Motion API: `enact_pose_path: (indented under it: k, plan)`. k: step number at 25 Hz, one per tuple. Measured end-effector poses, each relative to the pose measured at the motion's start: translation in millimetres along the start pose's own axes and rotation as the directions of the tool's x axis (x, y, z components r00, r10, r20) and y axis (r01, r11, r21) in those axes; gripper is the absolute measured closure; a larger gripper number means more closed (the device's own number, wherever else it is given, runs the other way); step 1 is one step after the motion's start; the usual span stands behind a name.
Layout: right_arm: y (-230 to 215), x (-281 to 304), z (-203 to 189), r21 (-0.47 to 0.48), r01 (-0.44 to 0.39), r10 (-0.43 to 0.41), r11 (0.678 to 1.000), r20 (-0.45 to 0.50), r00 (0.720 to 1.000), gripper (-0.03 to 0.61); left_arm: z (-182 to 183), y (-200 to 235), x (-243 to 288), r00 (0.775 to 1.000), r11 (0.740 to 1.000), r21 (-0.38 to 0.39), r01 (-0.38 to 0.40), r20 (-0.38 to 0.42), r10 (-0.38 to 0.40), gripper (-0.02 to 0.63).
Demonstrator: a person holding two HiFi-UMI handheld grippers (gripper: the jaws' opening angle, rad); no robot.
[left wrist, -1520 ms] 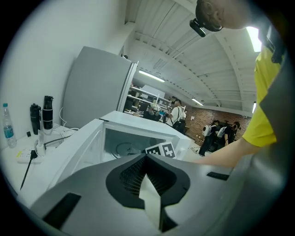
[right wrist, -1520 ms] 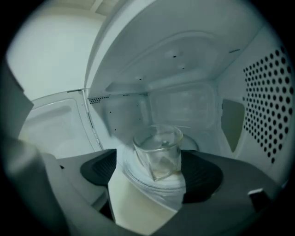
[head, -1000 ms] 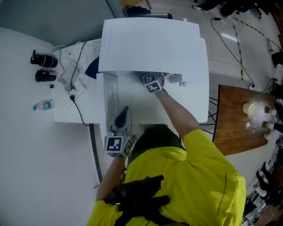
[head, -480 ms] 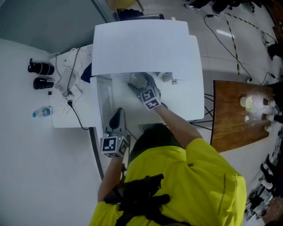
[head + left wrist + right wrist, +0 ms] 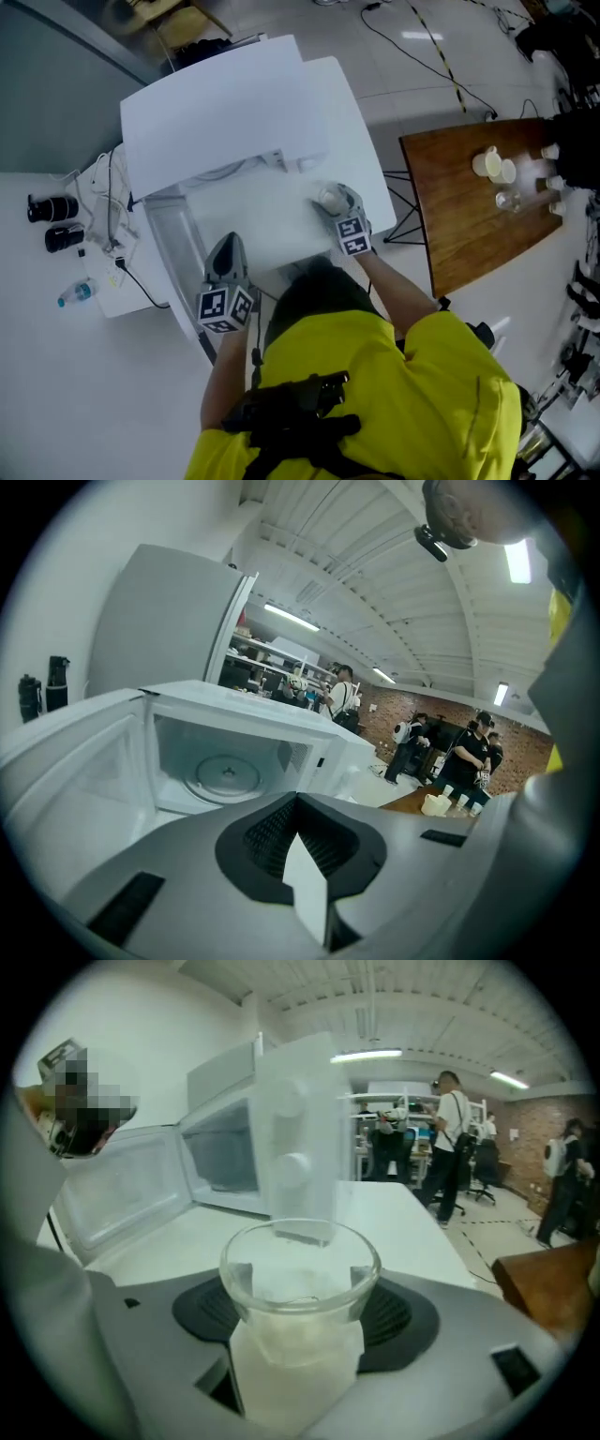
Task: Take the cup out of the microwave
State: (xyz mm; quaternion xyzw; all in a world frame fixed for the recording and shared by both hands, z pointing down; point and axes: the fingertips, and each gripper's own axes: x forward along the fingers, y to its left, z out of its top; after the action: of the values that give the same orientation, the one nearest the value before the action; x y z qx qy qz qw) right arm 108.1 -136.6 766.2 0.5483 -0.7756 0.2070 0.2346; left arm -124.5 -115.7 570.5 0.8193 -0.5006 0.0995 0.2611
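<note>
The white microwave (image 5: pixel 225 103) stands with its door (image 5: pixel 178 239) swung open to the left. In the left gripper view its cavity holds only the glass turntable (image 5: pixel 225 775). My right gripper (image 5: pixel 336 202) is outside the oven, over the white table right of the opening, shut on a clear glass cup (image 5: pixel 328 198). In the right gripper view the cup (image 5: pixel 298 1241) sits upright between the pads of the right gripper (image 5: pixel 300 1283), with the microwave (image 5: pixel 281 1138) behind it. My left gripper (image 5: pixel 228 261) hovers by the open door. Its jaws (image 5: pixel 298 855) look shut with nothing in them.
A wooden table (image 5: pixel 459 216) with several small cups (image 5: pixel 495 167) stands to the right. Black cylinders (image 5: pixel 52 220), a water bottle (image 5: pixel 75 293) and cables (image 5: pixel 112 225) lie on the white table at left. People stand in the room behind.
My right gripper has come out of the microwave cavity with the cup and swung to the right over the table. The left gripper shifted only a little near the door.
</note>
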Motion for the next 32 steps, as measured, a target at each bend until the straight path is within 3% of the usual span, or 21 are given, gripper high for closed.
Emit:
enact_pose_path:
  k: [5,10,14,16,24,27,29,31,32]
  plan:
    - [-100.4,7.5,1.1,0.056,0.126,-0.128,0.990,0.021,0.992,0.218,-11.7,-28.9,14.0,0.998,0.999,-0.011,0.050,-0.034,-0.050,0.621]
    - [-121.8,18.9,8.7,0.076,0.145,-0.149,0.986,0.039,0.988,0.216,-17.5,-42.8,10.0,0.997,0.998,-0.001,0.059,-0.054,-0.059,0.621]
    - [-118.4,20.7,7.8,0.080,0.164,-0.167,0.983,0.036,0.985,0.212,-17.5,-34.9,1.8,0.998,0.999,-0.003,0.033,-0.059,-0.033,0.621]
    - [-115.8,17.6,9.6,0.073,0.161,-0.164,0.984,0.039,0.986,0.155,-15.4,-32.3,-1.2,0.998,1.000,-0.005,0.023,-0.052,-0.023,0.621]
    - [-97.0,-35.0,31.6,0.059,0.149,-0.153,0.987,0.069,0.986,0.144,1.6,-25.3,-19.4,1.000,1.000,-0.023,0.012,-0.006,-0.012,0.621]
    - [-73.4,-83.6,66.4,0.089,0.105,-0.117,0.990,0.140,0.983,0.146,20.3,-24.8,-29.9,0.999,1.000,-0.010,0.008,0.038,-0.007,0.621]
    - [-42.9,-118.4,103.4,0.034,0.072,-0.077,0.997,0.203,0.976,0.202,37.1,-22.4,-38.0,0.997,1.000,-0.003,0.001,0.077,-0.001,0.621]
    - [-13.6,-146.7,143.6,-0.029,0.056,-0.046,0.998,0.260,0.965,0.219,51.6,-17.3,-49.6,0.994,1.000,-0.008,-0.012,0.106,0.013,0.621]
    - [-1.0,-158.5,166.3,-0.035,0.040,-0.028,0.999,0.293,0.956,0.272,58.8,-14.5,-56.7,0.993,1.000,-0.013,-0.018,0.119,0.020,0.621]
